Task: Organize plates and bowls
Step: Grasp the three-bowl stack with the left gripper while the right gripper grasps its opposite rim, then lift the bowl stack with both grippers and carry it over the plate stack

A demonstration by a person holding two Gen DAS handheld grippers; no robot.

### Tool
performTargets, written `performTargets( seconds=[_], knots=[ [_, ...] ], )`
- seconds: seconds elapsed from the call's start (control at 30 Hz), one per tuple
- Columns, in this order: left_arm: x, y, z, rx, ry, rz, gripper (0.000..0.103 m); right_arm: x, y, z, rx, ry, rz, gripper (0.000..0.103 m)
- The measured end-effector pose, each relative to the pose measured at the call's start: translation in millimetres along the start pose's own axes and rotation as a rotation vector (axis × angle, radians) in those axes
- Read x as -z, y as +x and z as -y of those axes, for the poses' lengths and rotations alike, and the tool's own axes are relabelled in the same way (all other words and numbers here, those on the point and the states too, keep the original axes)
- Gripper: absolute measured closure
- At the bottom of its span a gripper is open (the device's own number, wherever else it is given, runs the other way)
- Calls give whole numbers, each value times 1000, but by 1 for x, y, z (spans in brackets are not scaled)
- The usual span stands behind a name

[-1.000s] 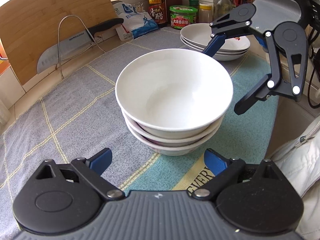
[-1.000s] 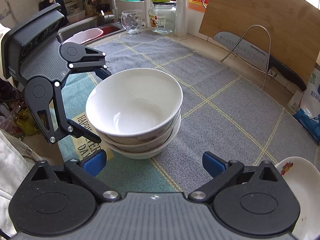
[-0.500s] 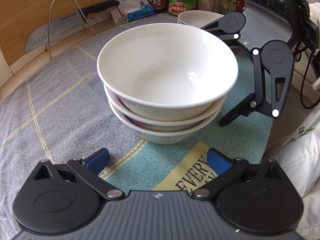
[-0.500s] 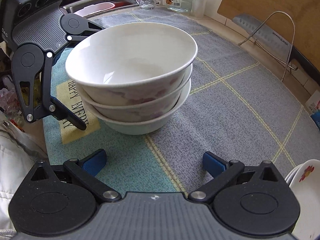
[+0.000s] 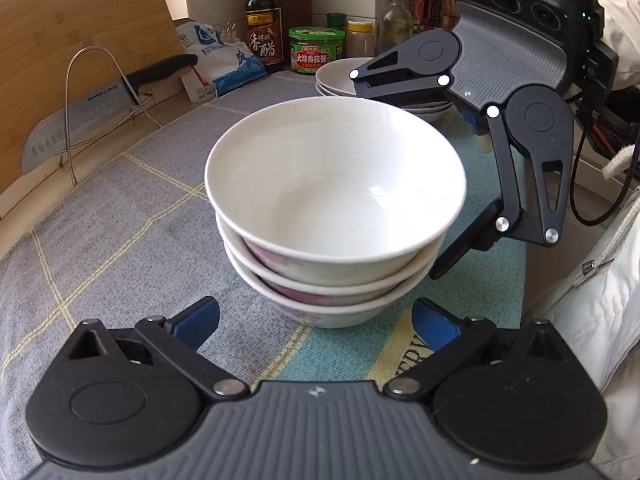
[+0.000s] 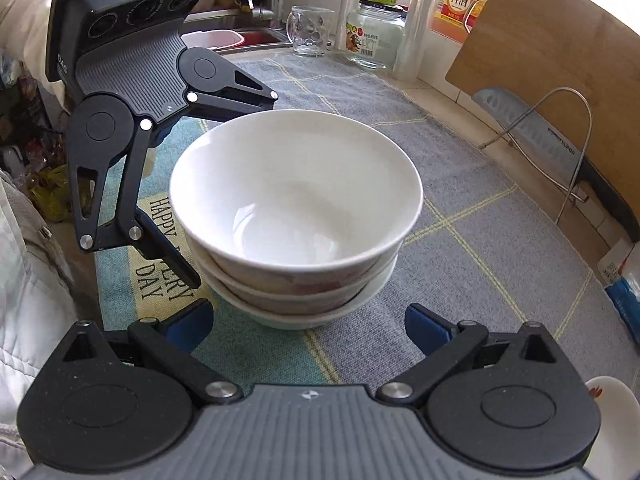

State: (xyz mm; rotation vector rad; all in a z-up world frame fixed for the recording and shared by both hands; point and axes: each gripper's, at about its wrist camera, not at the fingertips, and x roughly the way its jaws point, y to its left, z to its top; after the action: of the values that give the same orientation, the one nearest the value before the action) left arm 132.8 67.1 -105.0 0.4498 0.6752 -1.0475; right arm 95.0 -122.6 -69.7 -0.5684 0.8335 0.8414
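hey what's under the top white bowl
Two more bowls nest beneath the top bowl, on the cloth mat. Their insides are covered.

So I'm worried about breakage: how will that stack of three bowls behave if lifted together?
The bowl stack looks glazed, so probably slippery and chip-prone. Three nested bowls are likely heavy. The top bowl sits loosely and may shift if tilted.

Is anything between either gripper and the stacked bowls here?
Nothing visible. The left gripper and right gripper are both open and face the stack of bowls from opposite sides, with only bare mat in the gaps. The plates sit well behind.
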Motion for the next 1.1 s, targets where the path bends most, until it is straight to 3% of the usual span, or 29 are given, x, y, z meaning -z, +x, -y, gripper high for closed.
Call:
performTargets(
  seconds=[0.23,0.37,0.5,1.1],
  knots=[
    [-6,0,-6,75,103,16,3,-6,4,-5,-37,-23,-24,5],
    [-9,4,-15,96,117,14,4,-9,2,0,-38,-2,-23,8],
    [-12,5,-18,140,121,11,13,-13,0,1,-41,13,-26,9],
    [-17,4,-20,212,147,1,15,-17,8,8,-85,31,-56,11]
  ],
)
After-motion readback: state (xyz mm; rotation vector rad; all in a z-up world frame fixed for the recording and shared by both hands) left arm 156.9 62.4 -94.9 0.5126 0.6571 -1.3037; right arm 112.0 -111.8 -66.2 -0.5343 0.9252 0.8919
